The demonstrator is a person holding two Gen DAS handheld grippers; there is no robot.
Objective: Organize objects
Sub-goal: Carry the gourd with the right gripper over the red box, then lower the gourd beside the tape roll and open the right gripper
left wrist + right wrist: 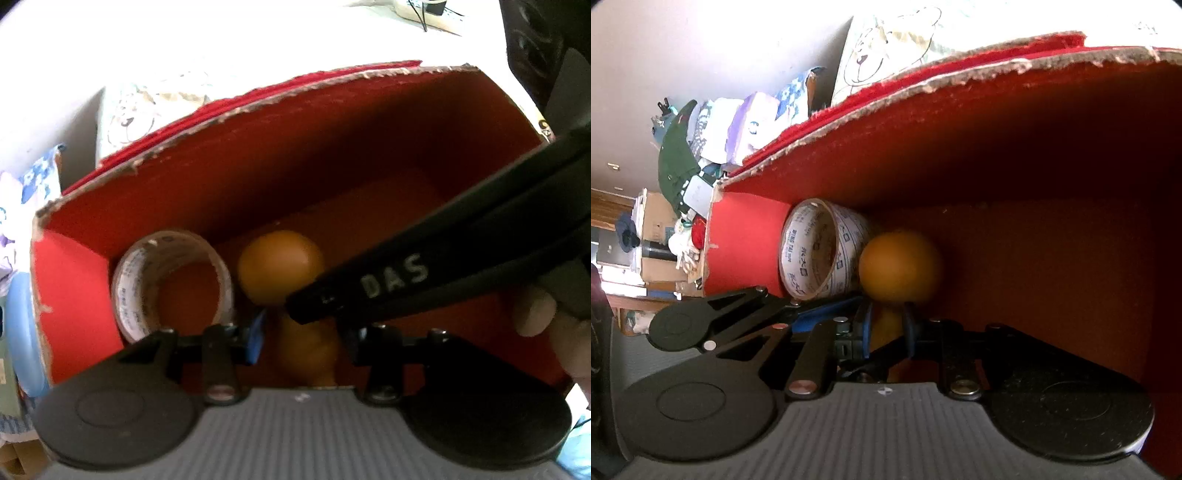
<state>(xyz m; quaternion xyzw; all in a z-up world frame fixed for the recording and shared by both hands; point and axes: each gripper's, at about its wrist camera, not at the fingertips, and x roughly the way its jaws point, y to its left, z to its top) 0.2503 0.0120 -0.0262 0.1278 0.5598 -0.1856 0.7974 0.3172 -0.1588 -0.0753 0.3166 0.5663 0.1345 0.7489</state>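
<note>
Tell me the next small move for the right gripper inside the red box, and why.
Probably close the right gripper firmly on the stem of the orange ball-headed object. Its pads already flank that stem, while the left gripper stands clear on both sides.

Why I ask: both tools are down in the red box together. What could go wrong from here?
1. The right tool seems to pinch only the thin stem of the orange piece; its heavy round head could swing or slip.
2. The tape roll stands on edge against that head; moving the piece may topple it.
3. The left tool flanks the same stem inside the box; the tools may knock together.
</note>
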